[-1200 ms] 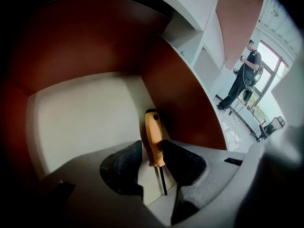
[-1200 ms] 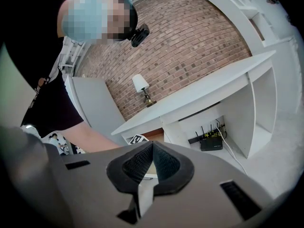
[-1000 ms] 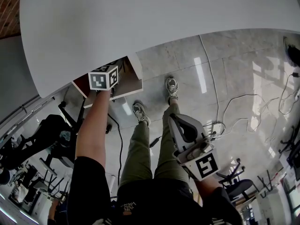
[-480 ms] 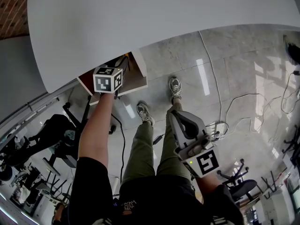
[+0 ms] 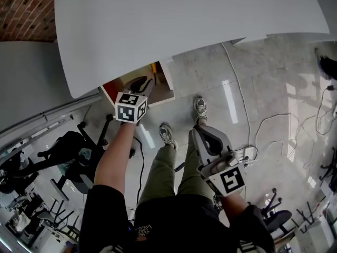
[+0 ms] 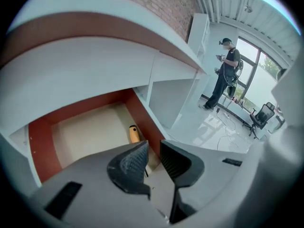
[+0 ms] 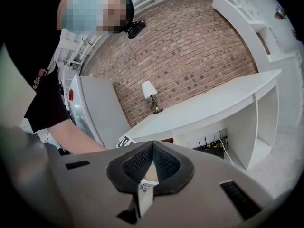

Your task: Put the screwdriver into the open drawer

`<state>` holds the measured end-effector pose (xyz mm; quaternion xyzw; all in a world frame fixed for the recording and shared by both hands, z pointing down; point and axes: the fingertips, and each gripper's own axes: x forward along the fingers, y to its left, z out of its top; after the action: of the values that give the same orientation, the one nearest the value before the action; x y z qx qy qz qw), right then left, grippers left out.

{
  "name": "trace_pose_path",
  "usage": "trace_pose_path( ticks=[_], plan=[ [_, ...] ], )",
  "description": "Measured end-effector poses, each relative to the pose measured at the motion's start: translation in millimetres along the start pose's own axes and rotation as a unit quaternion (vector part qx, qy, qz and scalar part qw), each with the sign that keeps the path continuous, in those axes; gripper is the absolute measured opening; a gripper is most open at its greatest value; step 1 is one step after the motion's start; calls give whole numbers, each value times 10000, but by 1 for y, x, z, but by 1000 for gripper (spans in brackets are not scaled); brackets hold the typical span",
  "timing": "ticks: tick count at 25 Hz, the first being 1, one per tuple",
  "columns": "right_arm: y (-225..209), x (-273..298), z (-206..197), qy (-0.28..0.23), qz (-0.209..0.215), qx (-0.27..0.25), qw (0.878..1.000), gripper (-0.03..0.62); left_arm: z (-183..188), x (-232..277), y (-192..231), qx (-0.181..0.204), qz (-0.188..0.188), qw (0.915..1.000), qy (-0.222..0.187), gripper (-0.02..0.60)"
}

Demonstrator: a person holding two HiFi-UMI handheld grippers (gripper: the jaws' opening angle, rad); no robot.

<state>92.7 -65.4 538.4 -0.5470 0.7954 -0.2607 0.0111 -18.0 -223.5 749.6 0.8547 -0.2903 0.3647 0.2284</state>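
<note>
Screwdriver [image 6: 134,134] lies inside the open drawer [image 6: 45,151].

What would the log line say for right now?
screwdriver: in drawer | left gripper: empty, jaws closing | right gripper: shut, empty

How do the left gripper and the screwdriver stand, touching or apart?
Apart. The left gripper view shows the screwdriver lying on the drawer floor, below the left gripper, whose closing jaws have nothing between them.
</note>
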Motion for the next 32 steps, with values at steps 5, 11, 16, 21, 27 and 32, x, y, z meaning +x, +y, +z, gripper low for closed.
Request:
trace_pose_path(
  ticks=[5,11,16,21,27,32],
  plan=[
    [22,-9,1,35,-15,-121,9999,-5,12,-41,-20,163,-122,9990,-386,32],
    [46,-22,22,-137,-155,-294,9994,-5,33,-110,-45,379,-194,9947,-941,8],
    [76,-32,43,-312,-151,-561,9978,-5,49,-172,-66,707,-267,9871,-1409,8],
    [94,-41,67,-394,-111,-683,9968,-5,79,-224,-85,835,-283,9792,-1827,8],
    [122,-58,91,-533,-159,-886,9945,-5,96,-296,-96,844,-176,9697,-2285,8],
    [149,-65,106,-647,-148,-1092,9918,-5,94,-354,-96,766,-48,9631,-2580,8]
  ],
)
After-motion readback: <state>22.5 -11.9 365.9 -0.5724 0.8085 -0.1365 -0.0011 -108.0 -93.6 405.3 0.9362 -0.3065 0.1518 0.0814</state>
